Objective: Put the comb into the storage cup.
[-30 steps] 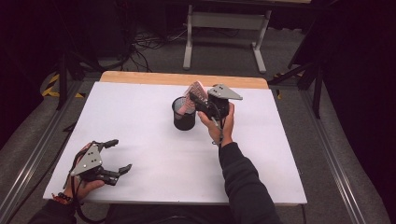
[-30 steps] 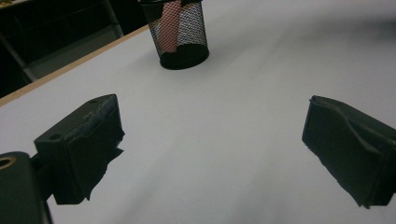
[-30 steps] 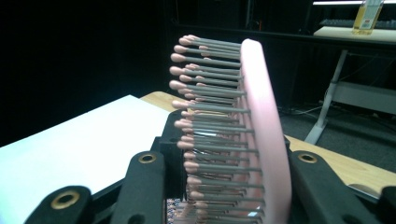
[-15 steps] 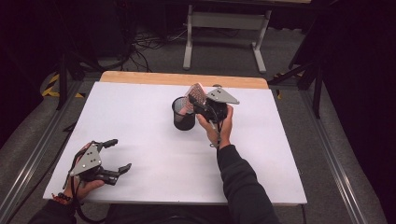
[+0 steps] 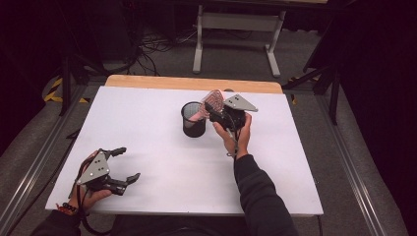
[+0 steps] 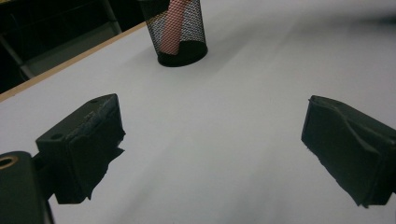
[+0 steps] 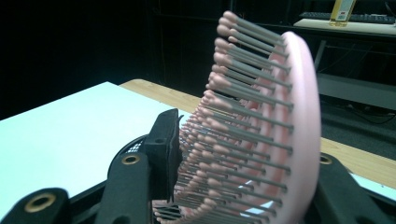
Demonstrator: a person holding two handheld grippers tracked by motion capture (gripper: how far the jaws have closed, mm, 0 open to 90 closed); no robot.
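Step in hand, by my judgement: depositing the pink plastic paddle hairbrush with grey pink-tipped bristles [image 5: 212, 100] into the black wire-mesh cylindrical cup [image 5: 193, 120]. The handle already stands inside the cup, showing as a pink bar through the mesh in the left gripper view [image 6: 172, 29], while the head projects above the rim, tilted toward 2 o'clock from the cup.

The right gripper [image 5: 216, 109], held at 3 o'clock of the cup, has just been opening its jaws. The brush head lies between them. In the right gripper view [image 7: 261, 135] one jaw sits at the bristle tips and the other behind the pink back. Whether the pads press on the head cannot be told from these views. The release looks under way.

The left gripper [image 5: 121, 164] rests at the near left of the white rectangular table top [image 5: 147, 113], at 7 o'clock from the cup and well apart from it. Its jaws are spread wide with nothing between them.

Next move, as judged: widen the right jaws until both clear the bristles and back, then draw the gripper straight away without snagging the bristles or tipping the light cup.

Count:
- Hairbrush: one.
- Mesh cup: one.
- Grippers: two.
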